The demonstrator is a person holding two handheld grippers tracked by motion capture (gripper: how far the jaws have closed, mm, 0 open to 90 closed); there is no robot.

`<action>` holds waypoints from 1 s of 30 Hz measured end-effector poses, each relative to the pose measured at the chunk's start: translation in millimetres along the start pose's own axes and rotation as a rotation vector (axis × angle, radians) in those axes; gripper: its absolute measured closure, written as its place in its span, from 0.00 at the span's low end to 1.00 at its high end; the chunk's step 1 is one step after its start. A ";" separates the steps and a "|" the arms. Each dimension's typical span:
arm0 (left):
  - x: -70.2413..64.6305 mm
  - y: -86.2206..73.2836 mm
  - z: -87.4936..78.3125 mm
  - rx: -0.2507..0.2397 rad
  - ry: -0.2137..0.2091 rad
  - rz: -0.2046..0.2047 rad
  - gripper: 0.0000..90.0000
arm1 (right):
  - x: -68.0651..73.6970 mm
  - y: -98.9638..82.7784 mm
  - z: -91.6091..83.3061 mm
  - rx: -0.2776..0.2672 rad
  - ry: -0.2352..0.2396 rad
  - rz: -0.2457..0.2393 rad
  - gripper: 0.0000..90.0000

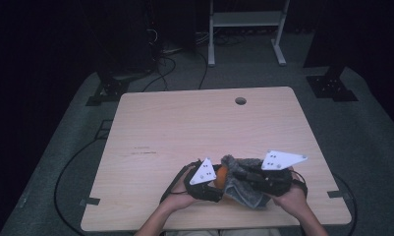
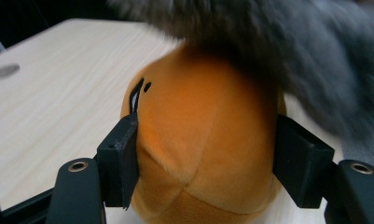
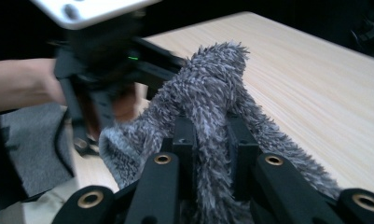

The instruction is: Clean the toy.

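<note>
Left gripper (image 2: 205, 154) clamps an orange plush (image 2: 203, 140) as right gripper (image 3: 211, 140) pinches a grey cloth (image 3: 208, 88) draped over it; next, likely a steady wipe

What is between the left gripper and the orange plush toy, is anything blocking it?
Nothing visible blocks it. The left gripper has the orange plush toy right between its jaws, both pads against its sides. The fuzzy grey cloth, pinched by the right gripper, only drapes over the toy's top.
</note>
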State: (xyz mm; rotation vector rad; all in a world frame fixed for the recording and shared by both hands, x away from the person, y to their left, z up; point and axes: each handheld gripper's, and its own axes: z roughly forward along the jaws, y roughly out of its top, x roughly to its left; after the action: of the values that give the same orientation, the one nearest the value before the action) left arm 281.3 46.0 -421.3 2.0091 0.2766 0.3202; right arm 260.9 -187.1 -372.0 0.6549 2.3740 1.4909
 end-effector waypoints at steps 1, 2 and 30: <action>-0.5 1.0 -1.9 0.002 -0.001 0.000 0.36 | 4.7 3.0 2.4 0.011 -0.017 -0.026 0.84; 0.1 0.2 -3.3 0.006 0.006 -0.003 0.36 | 5.4 3.9 3.9 0.012 -0.022 -0.032 0.84; 13.0 -2.3 -19.8 -0.097 -0.065 -0.077 0.33 | -47.5 -42.5 -5.3 0.003 -0.098 0.213 0.84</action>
State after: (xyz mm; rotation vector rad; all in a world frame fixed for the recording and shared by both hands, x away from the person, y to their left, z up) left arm 286.6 67.9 -413.5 1.9040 0.2914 0.2148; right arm 289.7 -230.9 -408.6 0.9855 2.2922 1.4985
